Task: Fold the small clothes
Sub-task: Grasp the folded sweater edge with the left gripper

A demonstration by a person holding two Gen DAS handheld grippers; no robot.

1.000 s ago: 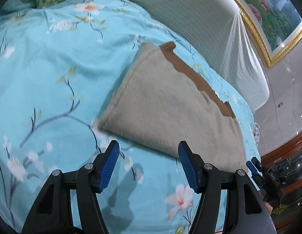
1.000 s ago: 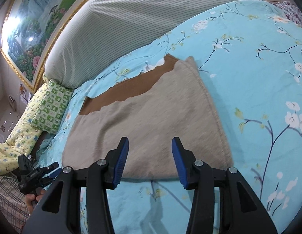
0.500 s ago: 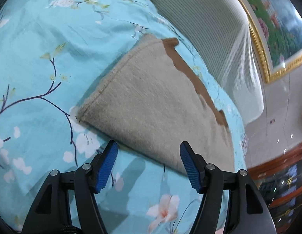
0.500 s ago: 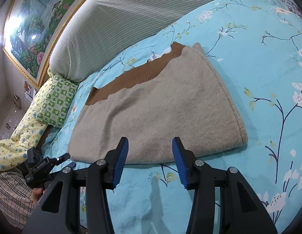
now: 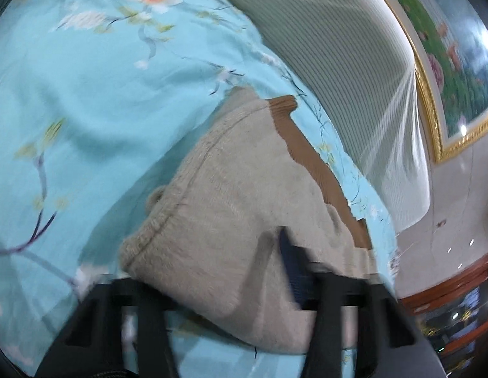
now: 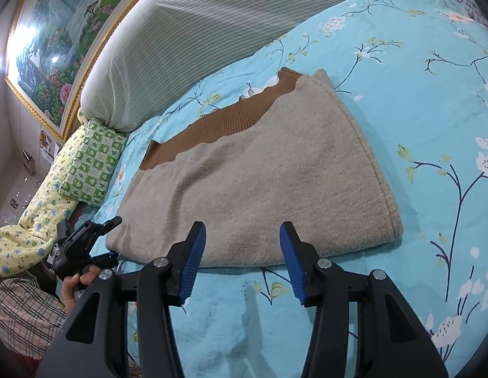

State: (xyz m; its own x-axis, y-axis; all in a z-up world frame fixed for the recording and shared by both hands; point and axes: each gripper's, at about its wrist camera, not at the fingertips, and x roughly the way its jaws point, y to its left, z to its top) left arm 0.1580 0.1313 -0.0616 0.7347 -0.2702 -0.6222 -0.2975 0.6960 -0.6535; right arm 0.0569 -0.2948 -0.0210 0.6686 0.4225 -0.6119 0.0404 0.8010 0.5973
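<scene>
While the left claw (image 5: 231, 286) is pushing in over the near edge of the folded grey-beige garment (image 6: 263, 182), its picture is blurring, so I cannot tell whether its jaws are open or already closing on the cloth; one blue pad (image 5: 291, 271) is lying against the top of the knit and the other is hidden under or behind the fabric. The garment is lying flat on the bed (image 6: 433, 78), towards the side nearest the striped bolster (image 6: 212, 31), with a brown ribbed band (image 6: 225, 126) peeking out along its far edge. The right claw (image 6: 241, 258) is hovering wide open just short of the near hem, gripping nothing. The risk is that the left claw is catching only the top layer, or pinching the flowered sheet along with it, so the fold is sliding apart or dragging crooked as it lifts. A green checked pillow (image 6: 92, 160) and a yellow quilt (image 6: 32, 214) are sitting beyond the garment's left end, near but not blocking it.
</scene>
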